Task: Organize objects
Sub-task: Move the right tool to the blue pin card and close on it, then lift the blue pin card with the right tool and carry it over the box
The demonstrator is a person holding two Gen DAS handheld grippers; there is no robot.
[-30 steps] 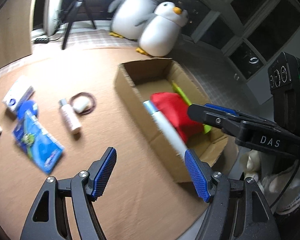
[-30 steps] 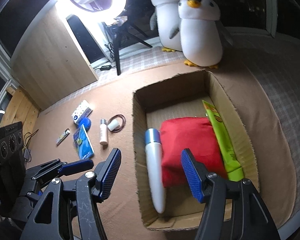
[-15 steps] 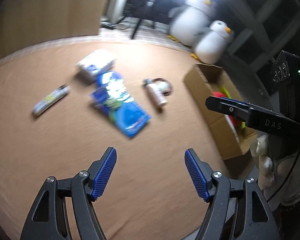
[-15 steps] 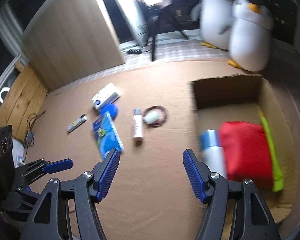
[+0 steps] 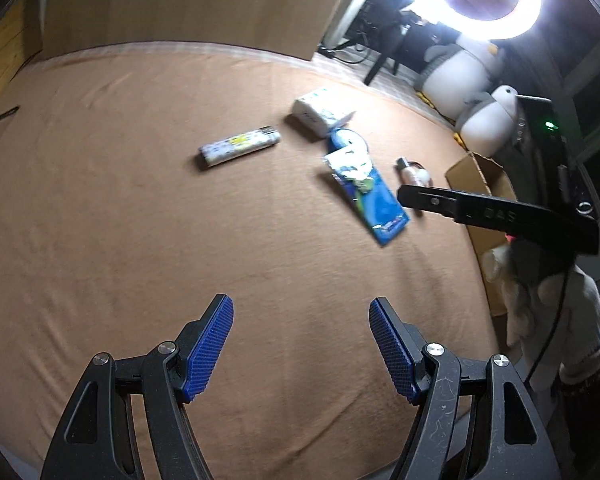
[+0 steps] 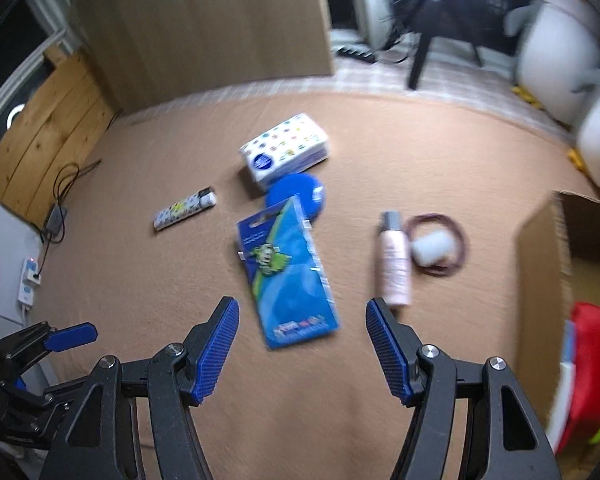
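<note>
Count on the brown cloth [image 6: 140, 184] ahead of the grippers: one tissue pack [image 6: 285, 151], one blue disc [image 6: 300, 196], one blue carded packet [image 6: 288, 268], one patterned lighter-like tube [image 6: 184, 209], one pink bottle [image 6: 393, 260], one hair tie [image 6: 458, 248], one white lump [image 6: 432, 248]. Right: one cardboard box [image 6: 540, 264]. Beyond: two penguin plushies [image 6: 556, 48].

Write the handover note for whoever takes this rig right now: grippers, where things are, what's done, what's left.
Left gripper: fingers open, empty, over bare brown cloth.
Right gripper: fingers open, empty, just short of the blue card pack.
Done: red pouch and a yellow-green item lie in the cardboard box.
Left on the cloth: tissue pack, blue round case beside it, patterned tube, blue card pack, pink bottle, small white item inside a hair band.
Likely next: the card pack.
</note>
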